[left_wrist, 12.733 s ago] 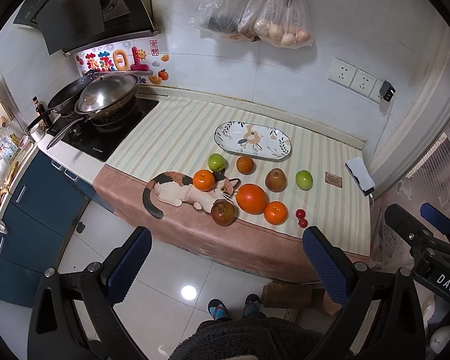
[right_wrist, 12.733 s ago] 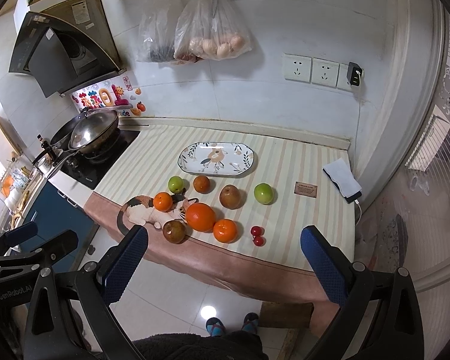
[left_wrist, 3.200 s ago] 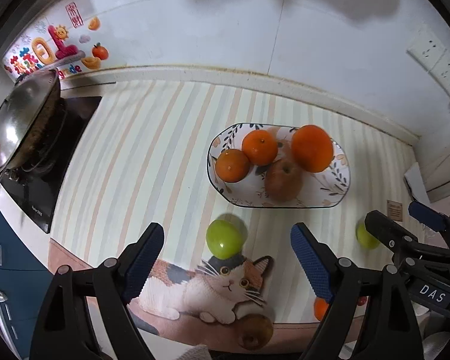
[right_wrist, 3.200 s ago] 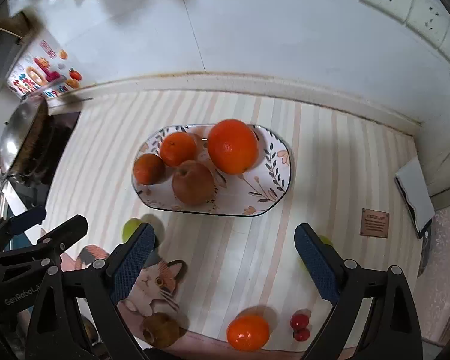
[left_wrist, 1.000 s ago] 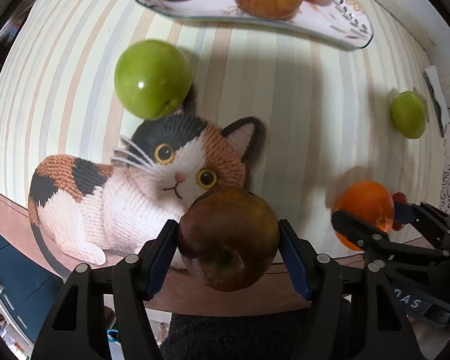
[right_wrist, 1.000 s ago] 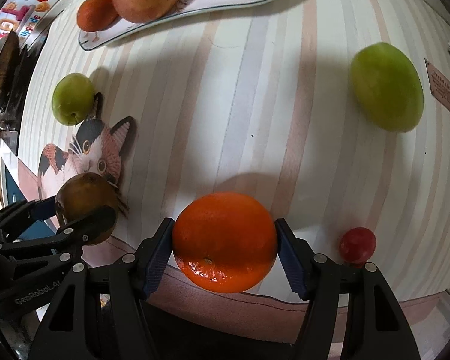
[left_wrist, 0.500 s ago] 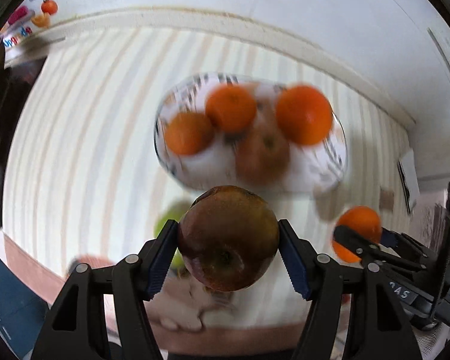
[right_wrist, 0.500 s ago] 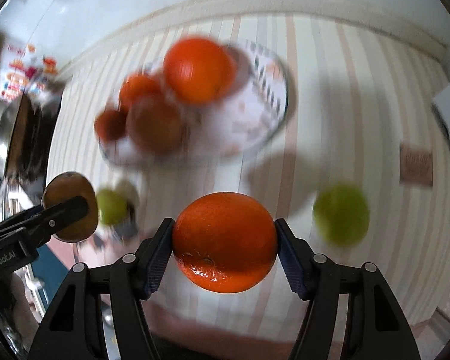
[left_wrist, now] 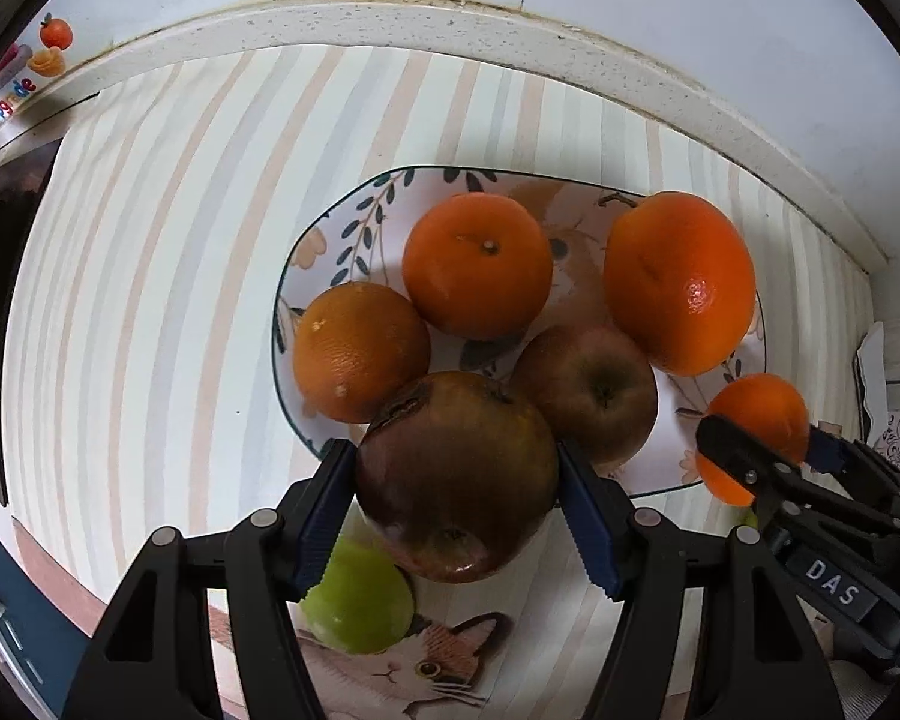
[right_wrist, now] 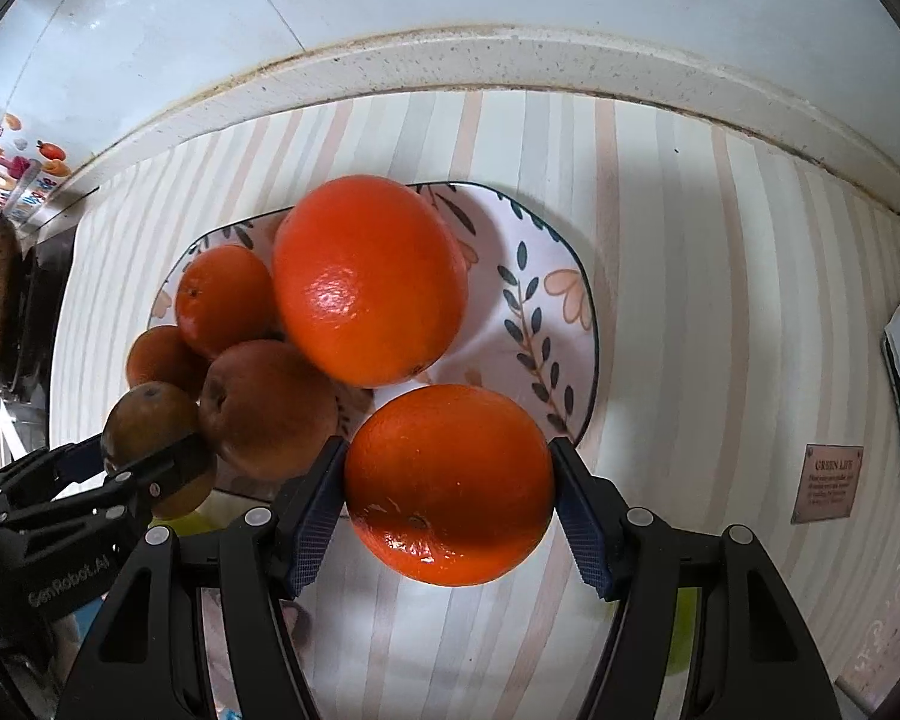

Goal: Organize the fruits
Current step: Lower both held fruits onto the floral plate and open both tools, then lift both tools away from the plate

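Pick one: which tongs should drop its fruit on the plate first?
Right, probably. The right tongs hold an orange beside the bare right end of the plate. The left tongs hold a dark apple over the near-left rim, crowded by fruit.

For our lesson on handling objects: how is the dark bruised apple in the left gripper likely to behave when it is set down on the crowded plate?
The dark apple is round, so it may well roll. The plate already holds four fruits, so it will probably nudge them. Its split, browned skin suggests soft flesh that bruises easily.
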The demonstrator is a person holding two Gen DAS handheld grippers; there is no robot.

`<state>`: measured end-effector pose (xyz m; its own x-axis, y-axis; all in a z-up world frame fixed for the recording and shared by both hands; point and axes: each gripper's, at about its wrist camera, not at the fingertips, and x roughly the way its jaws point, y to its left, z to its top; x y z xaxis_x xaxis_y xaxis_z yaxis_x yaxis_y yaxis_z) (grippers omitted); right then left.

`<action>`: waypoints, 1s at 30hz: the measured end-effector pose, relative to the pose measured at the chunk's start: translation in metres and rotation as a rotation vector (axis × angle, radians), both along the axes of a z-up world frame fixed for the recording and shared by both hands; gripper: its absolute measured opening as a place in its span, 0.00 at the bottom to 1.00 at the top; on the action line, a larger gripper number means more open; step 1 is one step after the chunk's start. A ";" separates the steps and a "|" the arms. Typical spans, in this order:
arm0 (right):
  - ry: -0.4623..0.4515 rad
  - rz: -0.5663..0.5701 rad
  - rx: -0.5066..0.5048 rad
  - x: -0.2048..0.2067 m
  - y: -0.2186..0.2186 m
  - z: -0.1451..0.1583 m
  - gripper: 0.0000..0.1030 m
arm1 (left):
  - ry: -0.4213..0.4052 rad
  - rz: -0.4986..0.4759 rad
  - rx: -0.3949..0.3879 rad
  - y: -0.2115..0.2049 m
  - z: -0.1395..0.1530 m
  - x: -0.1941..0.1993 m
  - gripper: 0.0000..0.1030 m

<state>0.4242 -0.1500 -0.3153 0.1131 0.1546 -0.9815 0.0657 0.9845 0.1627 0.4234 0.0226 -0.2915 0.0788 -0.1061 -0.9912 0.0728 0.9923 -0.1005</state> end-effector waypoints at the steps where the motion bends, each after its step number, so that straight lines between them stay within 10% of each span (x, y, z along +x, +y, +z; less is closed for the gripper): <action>1: 0.002 -0.006 0.007 0.002 0.000 -0.003 0.67 | 0.001 0.004 -0.004 0.000 0.000 0.001 0.63; 12: 0.016 -0.037 0.104 0.008 -0.010 -0.009 0.84 | 0.032 0.042 -0.017 0.007 0.001 0.001 0.65; 17: -0.003 -0.017 0.062 0.004 -0.012 0.010 0.92 | -0.004 0.040 -0.014 0.011 0.020 -0.002 0.84; 30: -0.068 0.058 -0.068 -0.027 0.002 0.053 0.95 | -0.081 0.059 0.053 0.022 0.047 -0.025 0.85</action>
<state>0.3971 -0.1475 -0.2625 0.1727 0.0961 -0.9803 -0.0009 0.9952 0.0975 0.3988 0.0443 -0.2444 0.1632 -0.0462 -0.9855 0.0198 0.9989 -0.0436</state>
